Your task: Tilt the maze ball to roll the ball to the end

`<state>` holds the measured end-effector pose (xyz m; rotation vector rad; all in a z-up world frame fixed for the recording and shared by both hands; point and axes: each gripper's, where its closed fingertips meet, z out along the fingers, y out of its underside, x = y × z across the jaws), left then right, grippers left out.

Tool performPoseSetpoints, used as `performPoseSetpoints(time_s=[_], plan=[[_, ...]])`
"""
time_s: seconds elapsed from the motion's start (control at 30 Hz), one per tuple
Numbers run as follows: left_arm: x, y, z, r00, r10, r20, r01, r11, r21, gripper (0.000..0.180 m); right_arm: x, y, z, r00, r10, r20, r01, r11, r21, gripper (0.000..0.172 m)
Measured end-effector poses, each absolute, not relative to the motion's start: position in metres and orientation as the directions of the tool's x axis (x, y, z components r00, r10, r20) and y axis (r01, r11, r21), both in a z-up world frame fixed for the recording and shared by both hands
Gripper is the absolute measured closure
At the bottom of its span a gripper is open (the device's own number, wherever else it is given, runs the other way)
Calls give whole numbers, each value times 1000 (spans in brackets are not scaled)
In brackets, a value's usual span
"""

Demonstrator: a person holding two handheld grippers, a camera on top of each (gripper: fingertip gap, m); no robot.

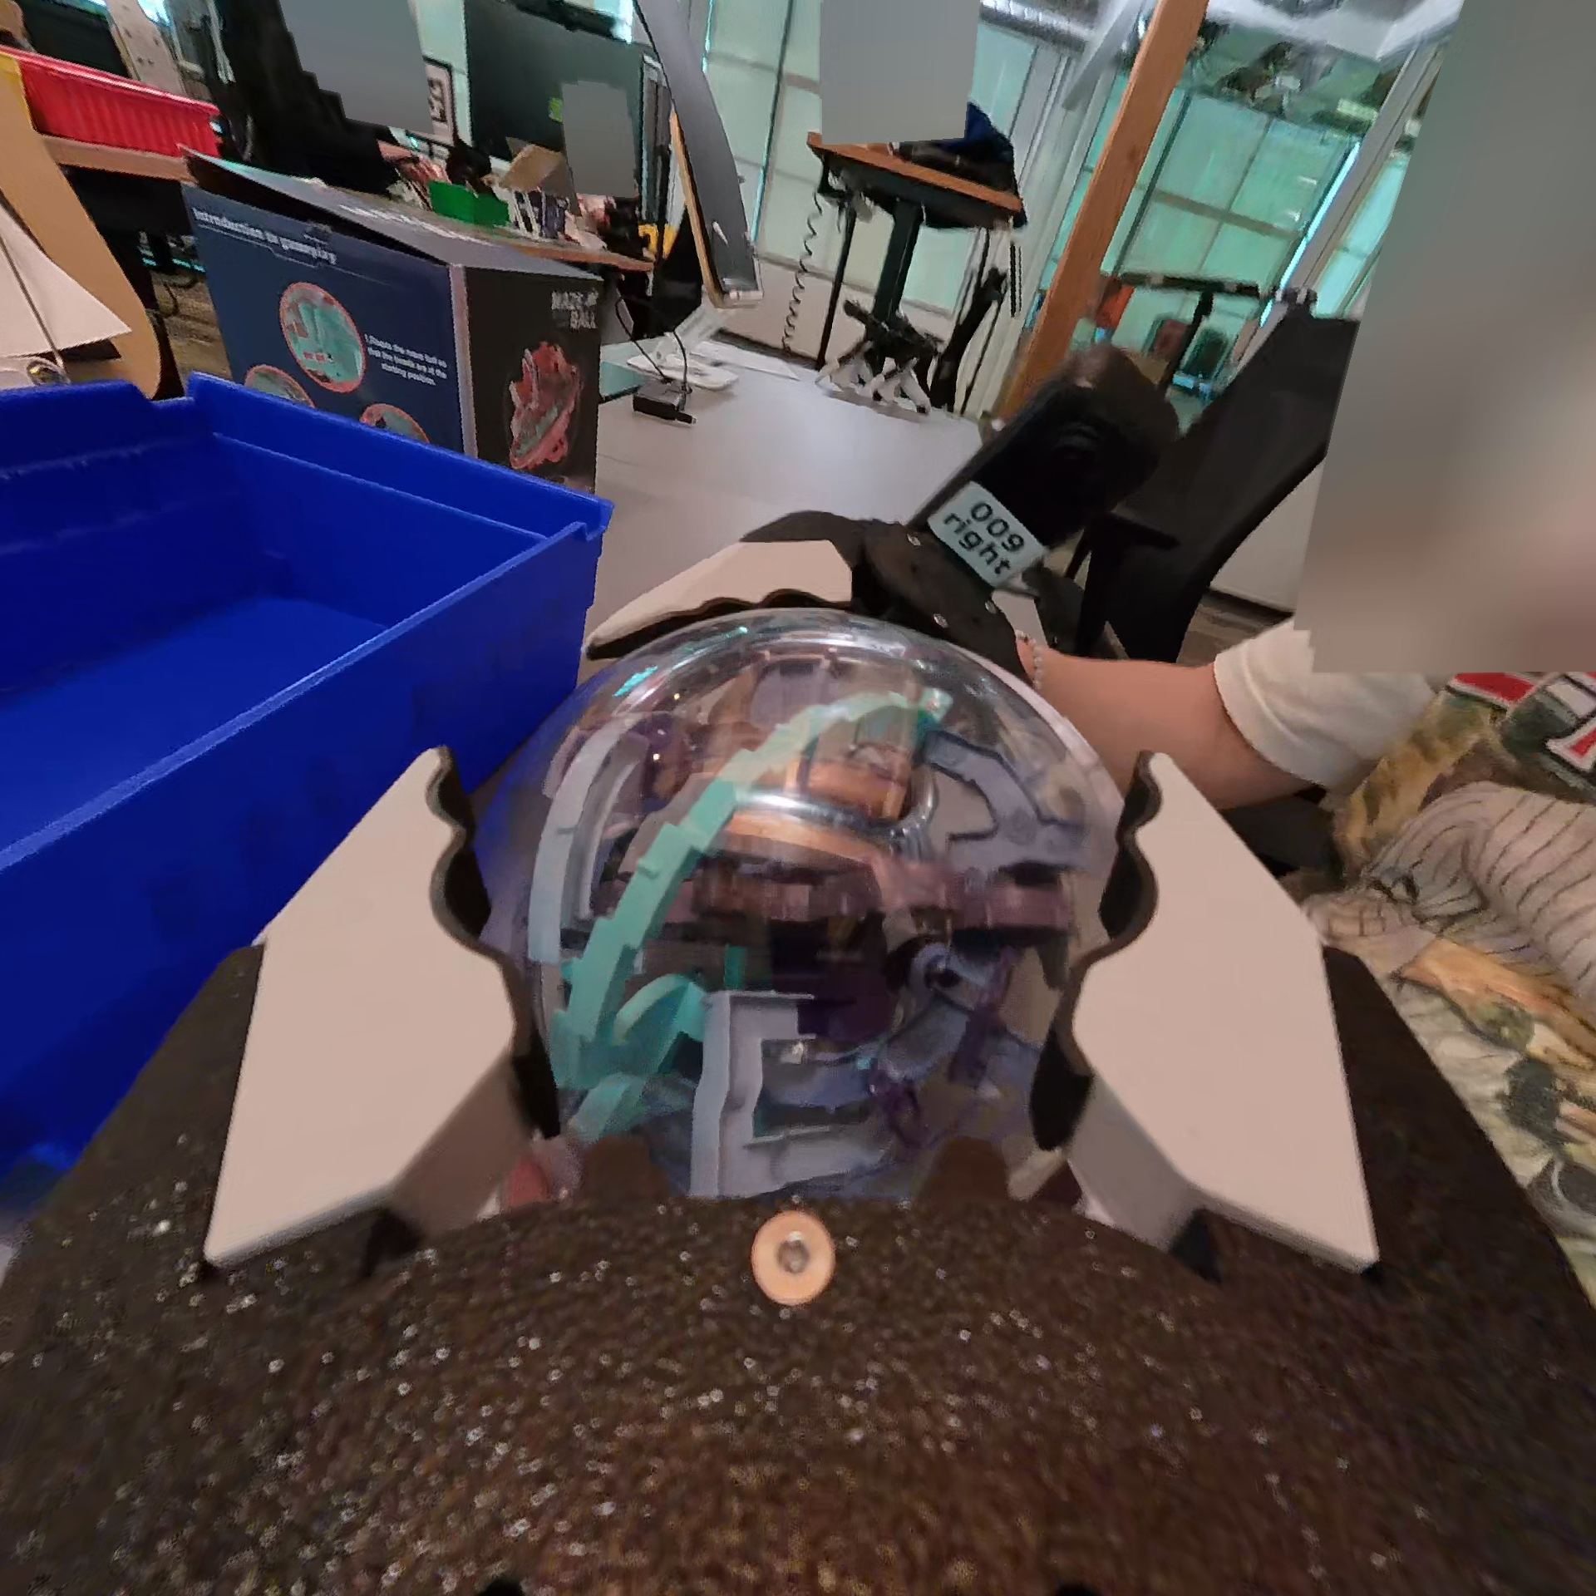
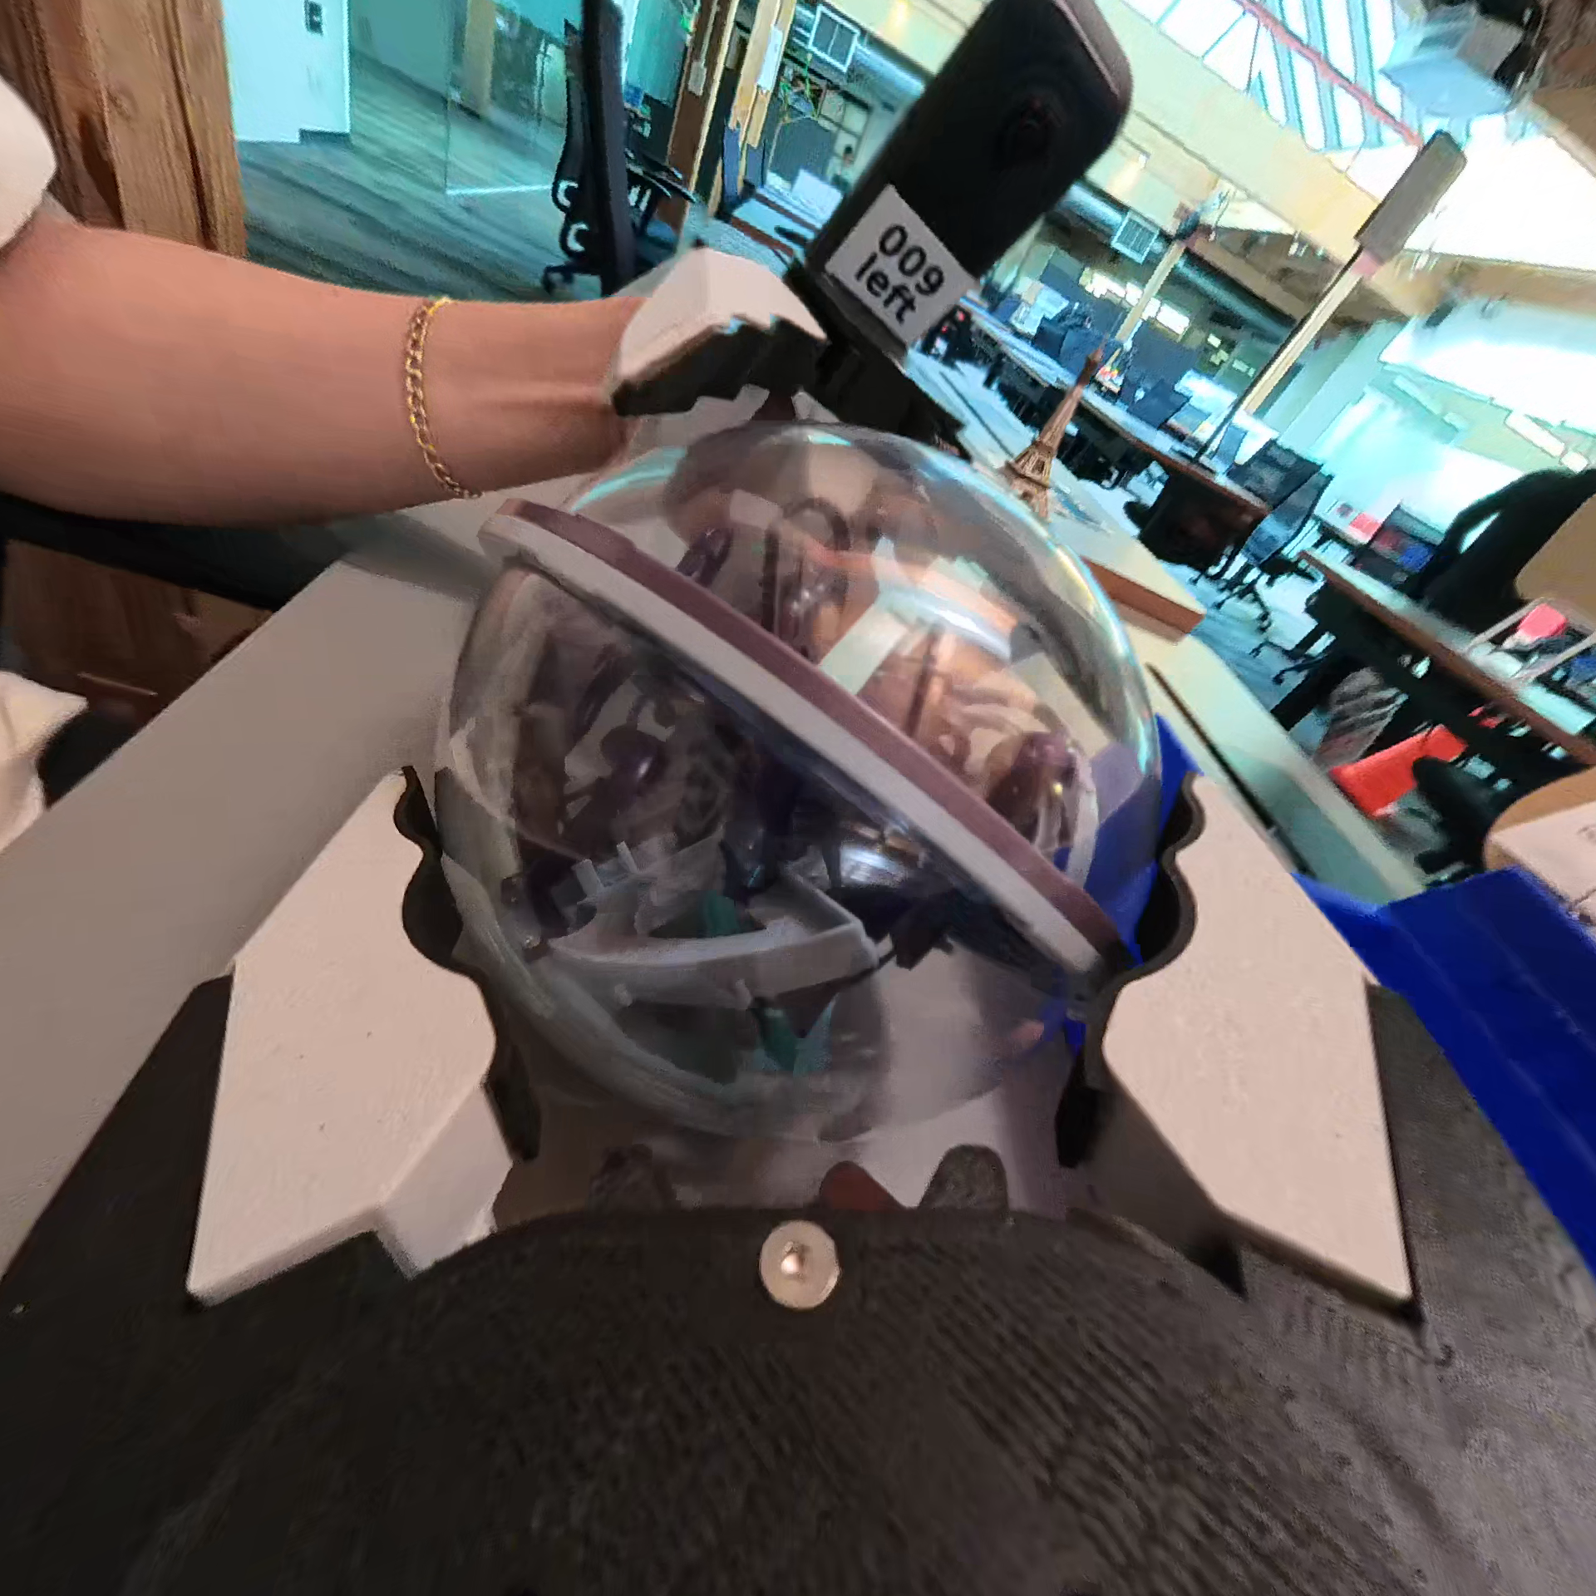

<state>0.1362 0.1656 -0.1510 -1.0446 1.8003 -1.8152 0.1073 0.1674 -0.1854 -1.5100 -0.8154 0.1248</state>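
Observation:
The maze ball point(image 1: 803, 889) is a clear sphere with teal, grey and purple tracks inside. In the left wrist view it fills the space between my left gripper's point(image 1: 790, 769) white fingers, and both pads press on its sides. My right gripper point(image 1: 864, 604) clasps the ball's far side. In the right wrist view the ball point(image 2: 777, 777) shows a grey and purple seam ring running diagonally. My right gripper point(image 2: 799, 794) presses both pads on it. My left gripper point(image 2: 777, 380) holds the far top side. The small ball inside is not clear to see.
A blue bin point(image 1: 259, 604) stands close on the left, also in the right wrist view point(image 2: 1468, 950). The maze ball's dark box point(image 1: 389, 328) stands behind it. A person's forearm point(image 2: 259, 371) reaches in. A patterned cloth point(image 1: 1468, 864) lies on the right. A small tower model point(image 2: 1041, 449) stands farther back.

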Motion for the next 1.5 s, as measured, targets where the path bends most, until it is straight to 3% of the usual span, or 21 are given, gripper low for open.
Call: performPoseSetpoints(time_s=[0.13,0.33,0.43,0.57,0.73,0.93,1.13,1.2,1.33,1.4,1.5], plan=[[138,169,-142,-667,-673,318,-204,-246,-948,24,106,168,-182,718,519,465,458,151,-876,14],[127,199,-88,-755,-565,332,31,-536,-843,24,120,173,-178,680,396,617,601,182,-778,14],[134,217,-84,-692,-638,338,128,-569,-812,26,120,176,-173,675,345,652,628,194,-753,14],[132,212,-80,-681,-683,265,185,-510,-840,28,120,177,-169,673,321,666,633,215,-744,14],[135,193,-84,-609,-793,29,277,-247,-928,24,111,177,-163,662,303,686,640,248,-727,15],[136,191,-82,-568,-822,-34,308,-174,-935,23,112,177,-160,708,314,632,581,251,-775,15],[153,206,-117,-436,-896,-82,100,43,-994,25,117,180,-173,706,342,621,591,199,-782,21],[153,212,-138,-424,-905,26,-98,18,-995,36,116,178,-172,711,360,604,570,207,-795,28],[137,188,-168,-484,-750,451,-495,-190,-848,24,103,176,-176,726,448,522,492,191,-849,22],[136,179,-162,-513,-672,535,-510,-263,-819,25,99,174,-175,742,482,467,439,178,-881,17],[135,174,-170,-520,-678,520,-536,-215,-816,24,102,170,-171,783,548,295,276,119,-954,14]])
